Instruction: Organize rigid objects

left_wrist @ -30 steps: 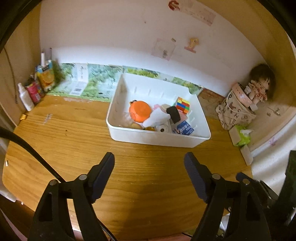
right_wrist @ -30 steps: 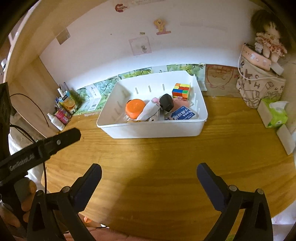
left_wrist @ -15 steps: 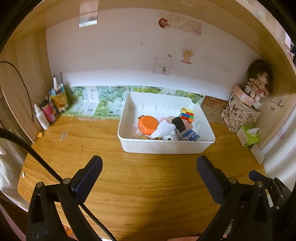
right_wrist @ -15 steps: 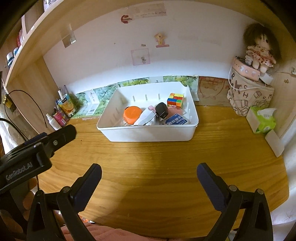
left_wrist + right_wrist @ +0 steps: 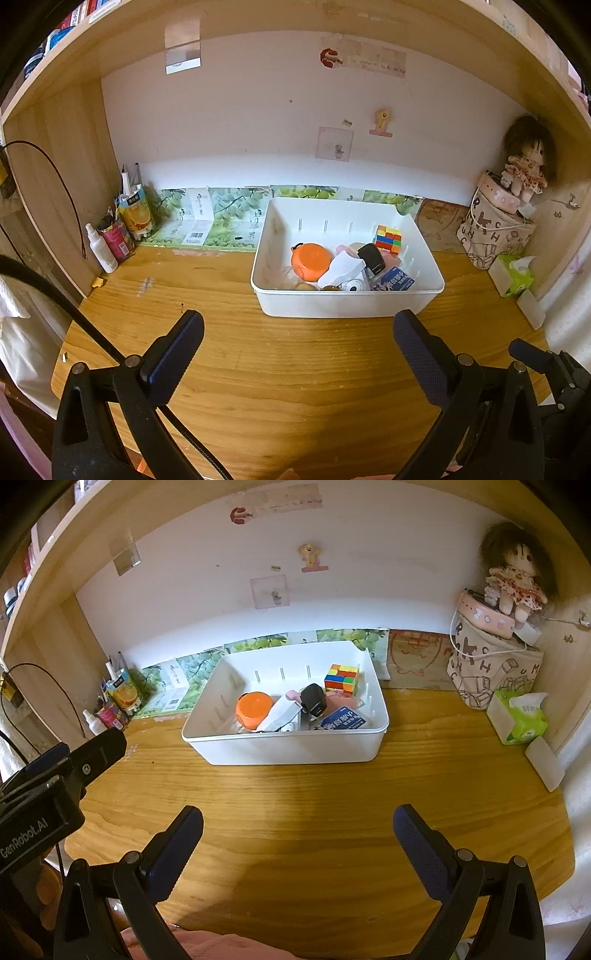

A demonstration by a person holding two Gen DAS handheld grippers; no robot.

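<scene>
White bin [image 5: 295, 751] on wooden desk [image 5: 332, 812]
Holds colour cube [image 5: 341, 678], orange lid [image 5: 254, 709]; right gripper [image 5: 297, 830] spread wide, empty.

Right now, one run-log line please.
left gripper: open, empty | right gripper: open, empty | white bin: holds items | desk: bare in front

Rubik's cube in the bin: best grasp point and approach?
Grip the cube across two opposite flat side faces, coming from above. It sits at the white bin's back right corner, close to the walls, so a sideways approach looks blocked; its top is clear. Either open hand-held gripper would probably span it.
</scene>
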